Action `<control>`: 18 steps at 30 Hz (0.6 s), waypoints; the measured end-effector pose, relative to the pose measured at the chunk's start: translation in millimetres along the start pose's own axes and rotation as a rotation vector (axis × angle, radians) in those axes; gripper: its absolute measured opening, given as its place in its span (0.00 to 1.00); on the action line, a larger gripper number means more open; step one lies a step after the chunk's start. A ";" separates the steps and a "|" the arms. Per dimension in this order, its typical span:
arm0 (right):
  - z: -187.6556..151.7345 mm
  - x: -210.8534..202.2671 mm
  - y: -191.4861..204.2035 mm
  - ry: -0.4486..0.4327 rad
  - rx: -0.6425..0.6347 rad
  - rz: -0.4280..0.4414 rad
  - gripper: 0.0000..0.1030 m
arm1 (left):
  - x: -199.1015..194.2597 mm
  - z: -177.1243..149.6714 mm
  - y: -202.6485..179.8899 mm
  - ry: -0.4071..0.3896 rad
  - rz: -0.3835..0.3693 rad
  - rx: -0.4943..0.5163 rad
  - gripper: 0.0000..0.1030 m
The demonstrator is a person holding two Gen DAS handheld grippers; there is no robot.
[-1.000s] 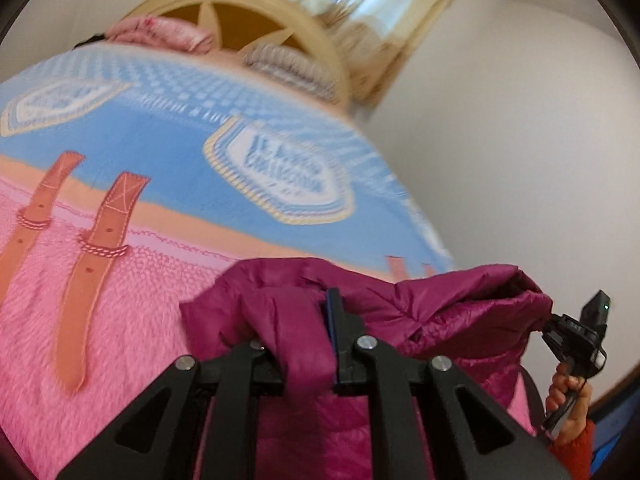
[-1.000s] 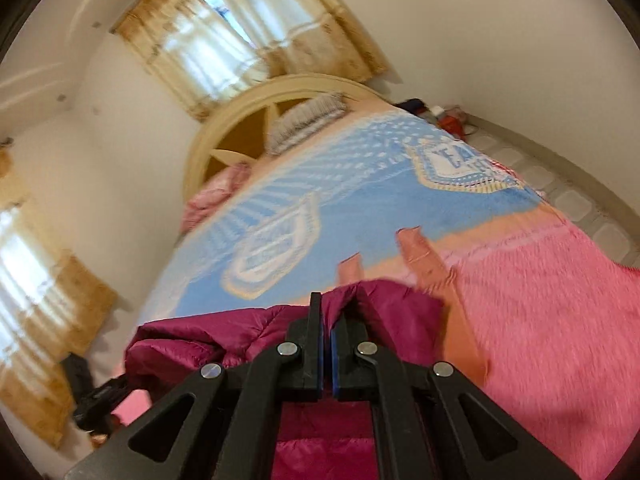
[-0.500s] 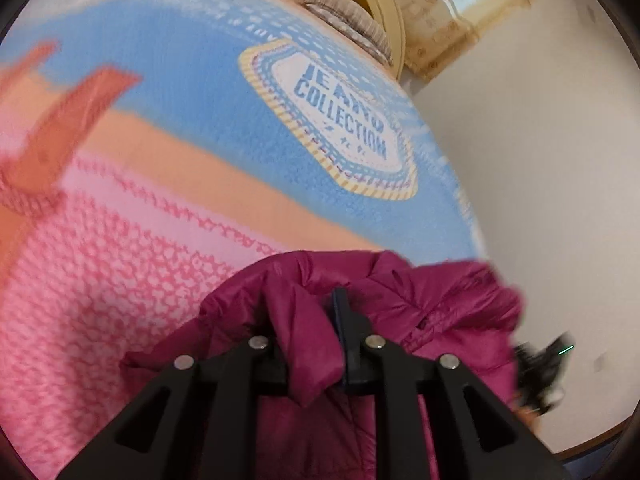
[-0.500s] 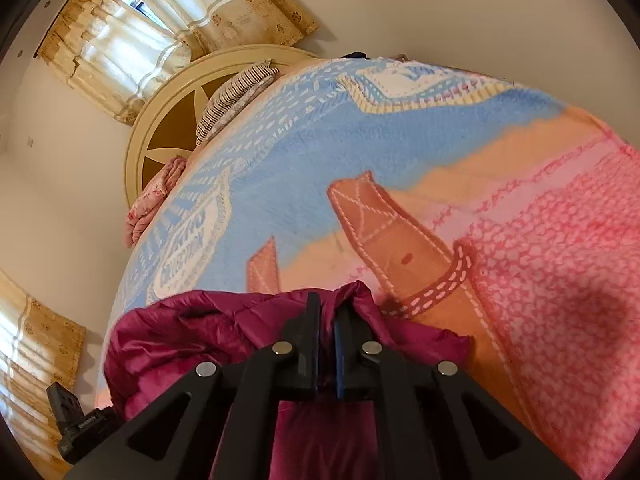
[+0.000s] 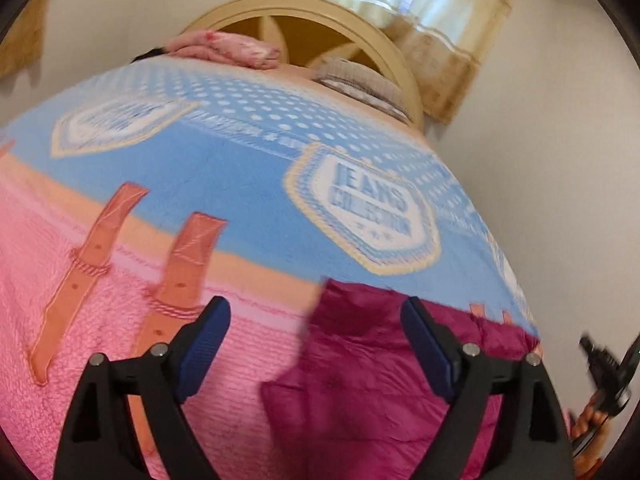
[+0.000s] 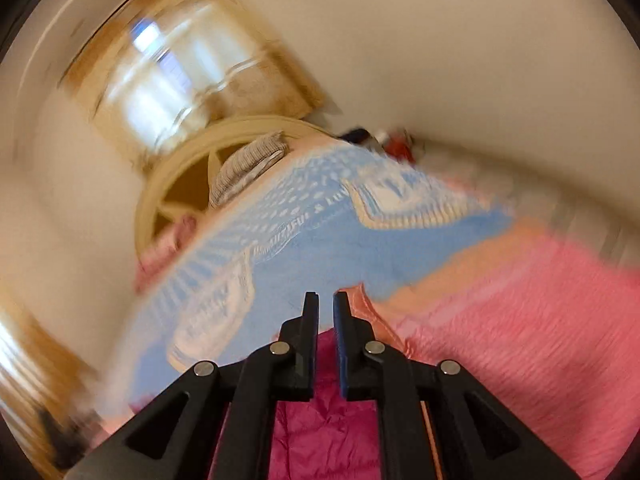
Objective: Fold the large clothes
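A magenta puffer jacket (image 5: 372,380) lies on the bed's blue and pink blanket (image 5: 224,184), below and ahead of my left gripper (image 5: 316,320). The left gripper is wide open and empty, its blue pads apart over the jacket's edge. In the right wrist view the jacket (image 6: 320,420) shows under my right gripper (image 6: 326,308). Its fingers stand a narrow gap apart with nothing between them. That view is motion-blurred. The other hand-held gripper (image 5: 608,368) shows at the left wrist view's right edge.
The cream headboard (image 5: 320,12) with a pink pillow (image 5: 228,46) and a striped pillow (image 5: 360,80) stands at the far end. A curtained window (image 5: 416,0) is behind it. A white wall (image 5: 560,160) runs along the bed's right side. Small items (image 6: 384,140) lie by the far wall.
Both grippers have let go of the jacket, which now lies on the bed. The left jaws opened wide; the right opened slightly. Both have lifted and tilted up towards the headboard.
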State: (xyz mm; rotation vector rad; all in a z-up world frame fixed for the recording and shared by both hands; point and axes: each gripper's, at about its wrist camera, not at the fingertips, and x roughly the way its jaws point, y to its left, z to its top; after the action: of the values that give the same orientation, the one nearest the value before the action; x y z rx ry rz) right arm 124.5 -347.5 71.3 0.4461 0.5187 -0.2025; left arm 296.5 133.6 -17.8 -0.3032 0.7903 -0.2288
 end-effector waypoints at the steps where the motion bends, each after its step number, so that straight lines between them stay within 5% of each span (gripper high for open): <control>1: -4.5 2.9 22.2 0.038 -0.071 0.015 0.07 | 5.3 -2.7 -16.1 0.012 0.003 0.041 0.87; 7: -51.0 58.9 117.3 0.224 -0.264 0.072 0.07 | 57.8 -28.6 -89.7 0.036 0.144 0.187 0.87; 12: -88.7 126.6 133.9 0.299 -0.331 0.005 0.07 | 94.2 -36.4 -81.8 0.047 0.310 0.208 0.87; 18: -104.9 158.7 102.9 0.349 -0.197 0.110 0.07 | 117.9 -50.9 -50.9 0.057 0.256 0.074 0.95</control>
State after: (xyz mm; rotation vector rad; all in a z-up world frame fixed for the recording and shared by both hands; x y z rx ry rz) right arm 244.7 -220.1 -55.5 0.3169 0.8457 0.0348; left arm 335.6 40.0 -111.5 -0.1239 0.8665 -0.0263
